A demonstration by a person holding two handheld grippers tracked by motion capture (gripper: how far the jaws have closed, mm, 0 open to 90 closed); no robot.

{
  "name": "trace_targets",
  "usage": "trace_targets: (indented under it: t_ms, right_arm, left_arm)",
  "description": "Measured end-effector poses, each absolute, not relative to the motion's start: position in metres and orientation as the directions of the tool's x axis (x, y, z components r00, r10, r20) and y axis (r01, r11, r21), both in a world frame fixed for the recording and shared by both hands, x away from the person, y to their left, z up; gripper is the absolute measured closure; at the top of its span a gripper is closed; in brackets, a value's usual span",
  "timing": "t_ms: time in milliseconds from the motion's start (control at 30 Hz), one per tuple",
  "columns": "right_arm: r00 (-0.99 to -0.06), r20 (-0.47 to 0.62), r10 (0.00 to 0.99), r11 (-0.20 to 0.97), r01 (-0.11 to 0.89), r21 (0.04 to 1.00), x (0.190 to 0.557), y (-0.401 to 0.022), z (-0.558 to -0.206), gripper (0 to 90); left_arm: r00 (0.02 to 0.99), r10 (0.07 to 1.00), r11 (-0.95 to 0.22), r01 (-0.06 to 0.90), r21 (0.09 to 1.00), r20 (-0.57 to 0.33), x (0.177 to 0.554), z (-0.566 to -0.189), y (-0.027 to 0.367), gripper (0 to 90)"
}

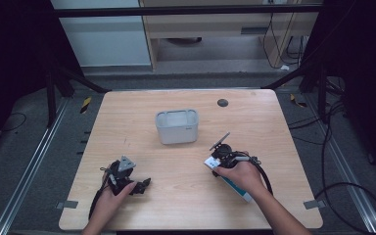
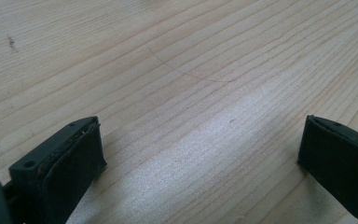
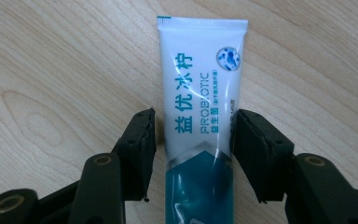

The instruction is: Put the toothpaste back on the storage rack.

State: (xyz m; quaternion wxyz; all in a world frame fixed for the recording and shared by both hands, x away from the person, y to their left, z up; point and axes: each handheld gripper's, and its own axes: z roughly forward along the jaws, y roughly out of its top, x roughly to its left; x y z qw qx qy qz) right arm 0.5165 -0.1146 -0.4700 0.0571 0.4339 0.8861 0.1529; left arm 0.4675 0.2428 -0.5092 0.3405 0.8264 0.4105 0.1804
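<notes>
A white and teal toothpaste tube (image 3: 200, 79) lies flat on the wooden table (image 1: 176, 196), its crimped end pointing away from the camera in the right gripper view. My right gripper (image 3: 195, 135) straddles it near its middle. The right pad sits at the tube's edge, and a thin strip of wood shows between the left pad and the tube. In the high view the tube (image 1: 239, 190) sticks out under the right hand, with the right gripper (image 1: 218, 164) over its far end. My left gripper (image 1: 142, 185) rests at the front left, jaws wide apart over bare wood (image 2: 200, 149).
A grey rectangular bin (image 1: 176, 134) stands upright at the table's middle, beyond both grippers. A small black disc (image 1: 222, 103) lies near the far edge. Cables trail from each gripper toward the front edge. Dark frame legs stand past the table's far corners.
</notes>
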Motion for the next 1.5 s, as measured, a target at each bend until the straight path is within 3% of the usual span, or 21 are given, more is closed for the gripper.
trace_targets:
  t_ms: [600,1500]
  right_arm:
    - [-0.627,-0.032,0.779,0.600,0.729,0.330,0.513,-0.114,-0.470,59.6]
    - [-0.617,-0.001,0.787,0.576,0.734,0.361,0.511,-0.123,-0.460,78.2]
  left_arm:
    - [0.599,0.801,-0.431,0.556,0.711,0.018,0.468,-0.509,0.243,0.0]
    - [0.598,0.801,-0.431,0.555,0.711,0.018,0.468,-0.509,0.243,0.0]
